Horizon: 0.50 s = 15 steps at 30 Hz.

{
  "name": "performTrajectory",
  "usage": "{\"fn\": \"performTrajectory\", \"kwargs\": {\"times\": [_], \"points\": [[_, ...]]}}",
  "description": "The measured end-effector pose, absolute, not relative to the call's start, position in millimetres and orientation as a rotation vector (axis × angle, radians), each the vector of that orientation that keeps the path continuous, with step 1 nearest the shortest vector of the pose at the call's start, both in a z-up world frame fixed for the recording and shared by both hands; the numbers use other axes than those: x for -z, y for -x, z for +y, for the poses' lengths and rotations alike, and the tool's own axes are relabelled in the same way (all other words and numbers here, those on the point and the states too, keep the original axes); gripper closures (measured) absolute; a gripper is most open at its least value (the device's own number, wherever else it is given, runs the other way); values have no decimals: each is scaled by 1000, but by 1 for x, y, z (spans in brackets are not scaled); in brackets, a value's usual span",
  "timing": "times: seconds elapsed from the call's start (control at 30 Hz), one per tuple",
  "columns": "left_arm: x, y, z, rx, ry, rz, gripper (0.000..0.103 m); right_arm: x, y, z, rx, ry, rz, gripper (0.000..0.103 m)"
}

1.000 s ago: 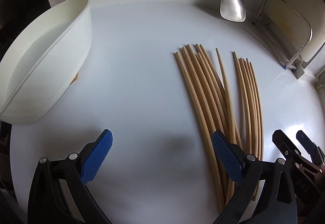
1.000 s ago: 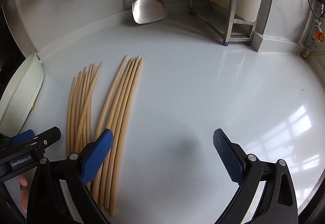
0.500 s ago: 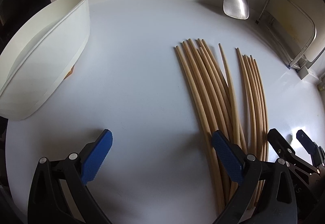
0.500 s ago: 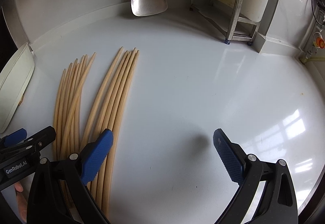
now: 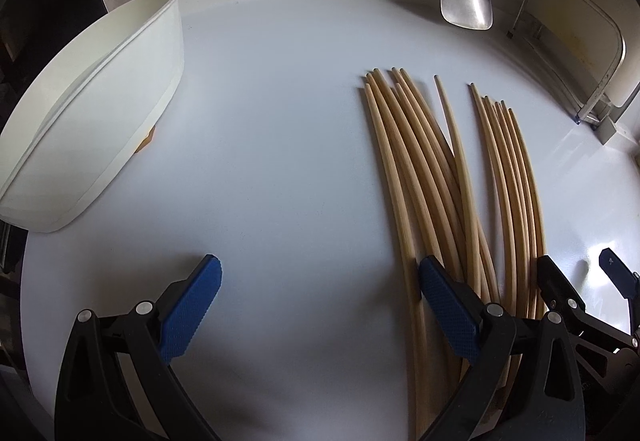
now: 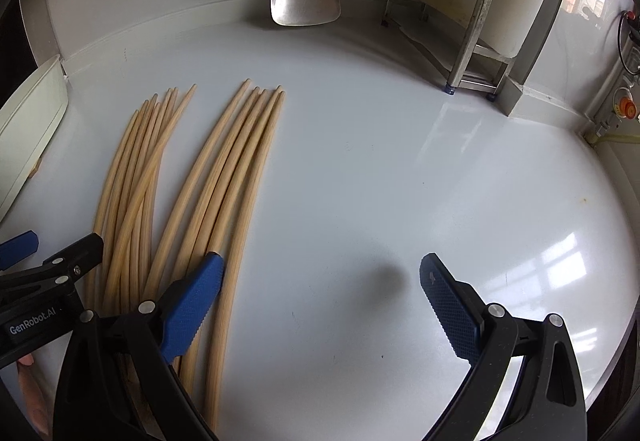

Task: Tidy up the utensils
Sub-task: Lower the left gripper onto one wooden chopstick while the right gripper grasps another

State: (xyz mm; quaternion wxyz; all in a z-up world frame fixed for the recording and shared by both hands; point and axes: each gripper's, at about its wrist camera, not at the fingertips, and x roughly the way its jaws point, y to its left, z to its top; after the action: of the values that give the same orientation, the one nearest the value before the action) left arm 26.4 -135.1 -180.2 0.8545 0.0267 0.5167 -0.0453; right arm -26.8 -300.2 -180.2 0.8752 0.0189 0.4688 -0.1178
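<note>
A glossy white counter [image 6: 380, 169] runs back to a wall where a steel spatula [image 6: 306, 1] hangs. The long, pale wooden chopsticks [image 5: 448, 177] lie on it in two loose sheaves, near a white oval plastic tub [image 5: 100, 101] at the left. They are thin and round, so a careless pinch would likely roll or scatter them. The left gripper [image 5: 316, 305] is spread wide and empty, its right pad over the sheaf's near ends. The right gripper [image 6: 320, 305] also gapes empty.
</note>
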Motion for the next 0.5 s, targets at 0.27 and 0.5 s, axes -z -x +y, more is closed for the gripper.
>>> {"fn": "performTrajectory", "kwargs": {"times": [0.27, 0.5], "points": [[179, -33, -114, 41, -67, 1075, 5, 181, 28, -307, 266, -13, 973, 9], [178, -42, -111, 35, -82, 1069, 5, 183, 28, -310, 250, -15, 960, 9]]}}
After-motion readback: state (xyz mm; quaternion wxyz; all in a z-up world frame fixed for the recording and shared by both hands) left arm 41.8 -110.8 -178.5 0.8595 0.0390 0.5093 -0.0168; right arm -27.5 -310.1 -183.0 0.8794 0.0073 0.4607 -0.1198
